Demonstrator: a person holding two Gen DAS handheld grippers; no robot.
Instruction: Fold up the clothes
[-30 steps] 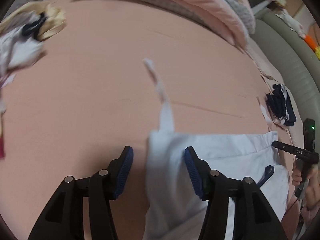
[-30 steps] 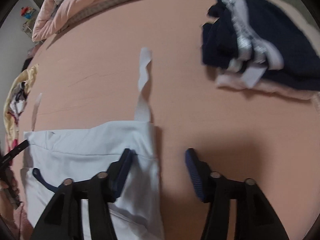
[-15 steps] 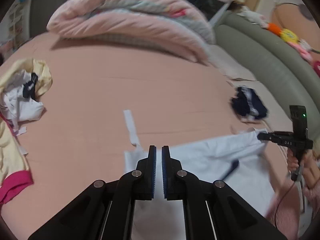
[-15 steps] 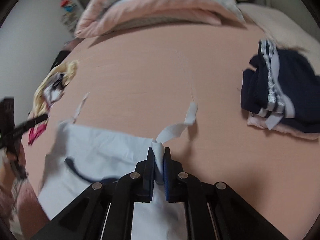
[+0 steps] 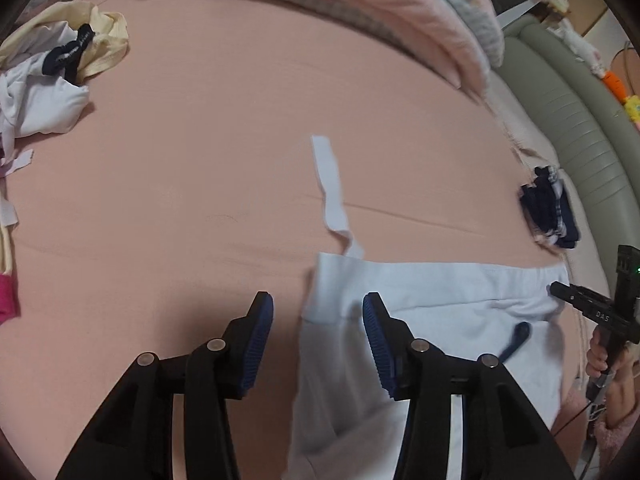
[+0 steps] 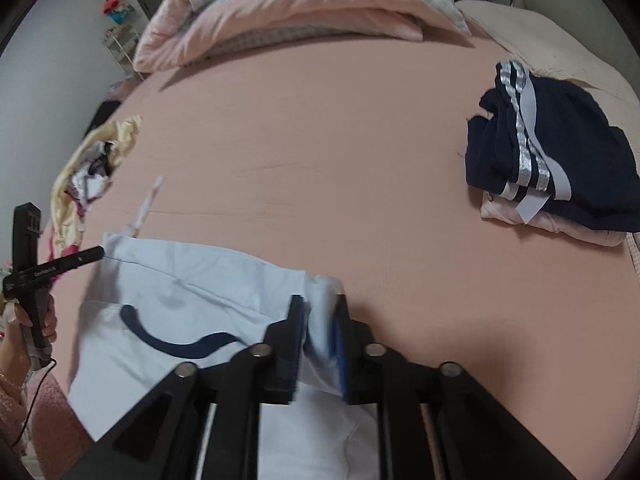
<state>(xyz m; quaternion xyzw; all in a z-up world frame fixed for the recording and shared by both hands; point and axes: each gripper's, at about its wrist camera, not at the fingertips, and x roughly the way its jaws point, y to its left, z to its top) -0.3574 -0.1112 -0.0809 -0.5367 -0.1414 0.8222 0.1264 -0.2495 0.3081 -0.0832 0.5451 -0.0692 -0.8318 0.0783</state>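
Observation:
A white garment [image 5: 432, 312] with a navy curved mark [image 6: 168, 344] lies flat on the pink bedsheet [image 5: 200, 200], one strap [image 5: 332, 188] stretched away from it. My left gripper [image 5: 318, 316] hovers over the garment's left edge. Its jaws are opening, and the cloth lies under the gap untouched by the pads. My right gripper [image 6: 320, 320] is at the garment's right corner. Its jaws are opening too, with a bunch of white fabric standing loosely between the blue pads.
A folded navy stack with silver stripes [image 6: 552, 160] sits on the right of the bed. A heap of yellow and white clothes [image 5: 52, 60] lies at the left. A rolled pink duvet [image 6: 300, 12] fills the far end. A green padded headboard [image 5: 568, 120] borders the right side.
Half a second ago both grippers were shut and raised higher over the bed. Both have since dropped closer to the garment and their jaws have parted.

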